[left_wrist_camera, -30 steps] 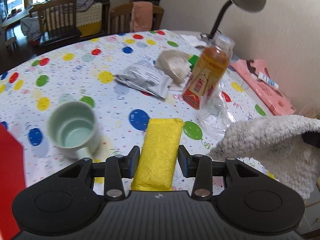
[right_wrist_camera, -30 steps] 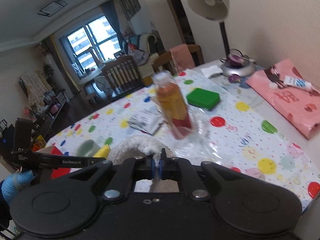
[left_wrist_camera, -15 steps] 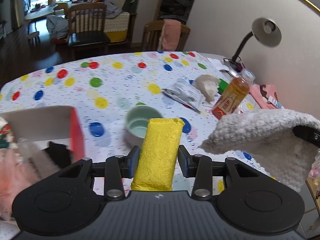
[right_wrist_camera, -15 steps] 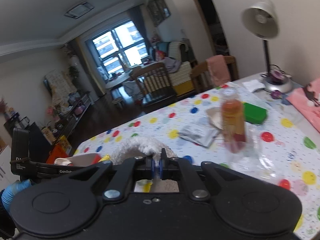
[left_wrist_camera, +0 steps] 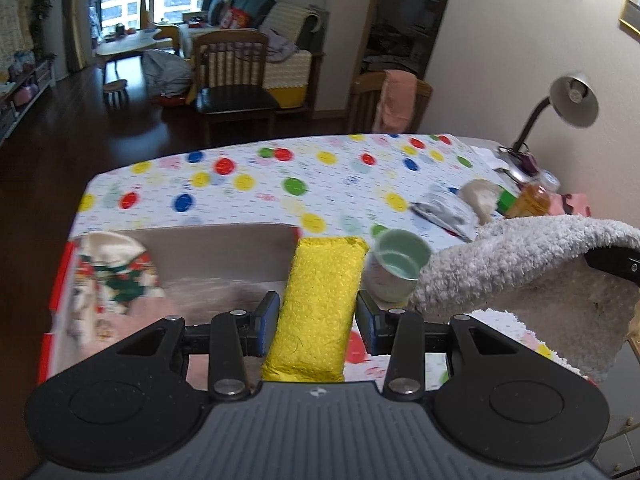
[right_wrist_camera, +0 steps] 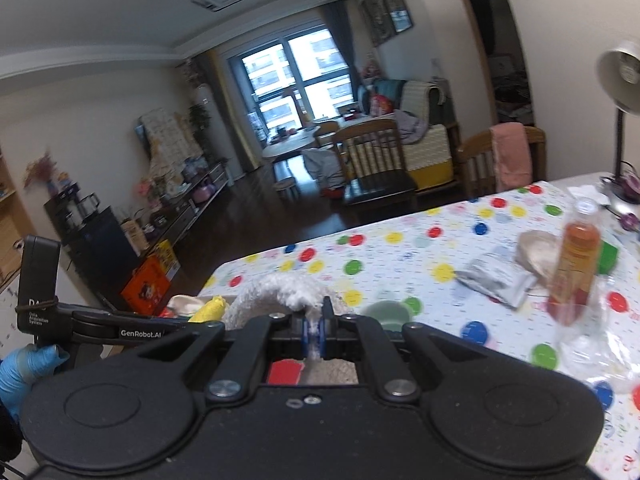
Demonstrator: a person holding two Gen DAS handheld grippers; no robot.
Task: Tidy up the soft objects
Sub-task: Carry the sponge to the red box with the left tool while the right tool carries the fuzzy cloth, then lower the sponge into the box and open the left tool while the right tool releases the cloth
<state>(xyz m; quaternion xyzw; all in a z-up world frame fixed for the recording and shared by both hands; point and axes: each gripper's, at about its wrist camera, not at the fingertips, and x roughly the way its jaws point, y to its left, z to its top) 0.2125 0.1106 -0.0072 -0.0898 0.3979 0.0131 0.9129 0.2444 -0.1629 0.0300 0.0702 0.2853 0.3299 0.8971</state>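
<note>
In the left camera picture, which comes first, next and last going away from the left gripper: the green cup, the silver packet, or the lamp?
Starting from the left gripper, which holds the yellow sponge:
1. Green cup, just past the sponge's tip, a little to the right.
2. Silver packet, farther back on the right of the dotted tablecloth.
3. Lamp, at the far right corner by the wall.

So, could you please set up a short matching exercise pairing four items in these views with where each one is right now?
Items:
1. yellow sponge
2. fluffy white cloth
3. green cup
4. floral fabric

Places:
A. inside the red box
B. standing on the dotted tablecloth
C. in the left tool
D. in the right tool

Pairs: 1-C, 2-D, 3-B, 4-A
</note>
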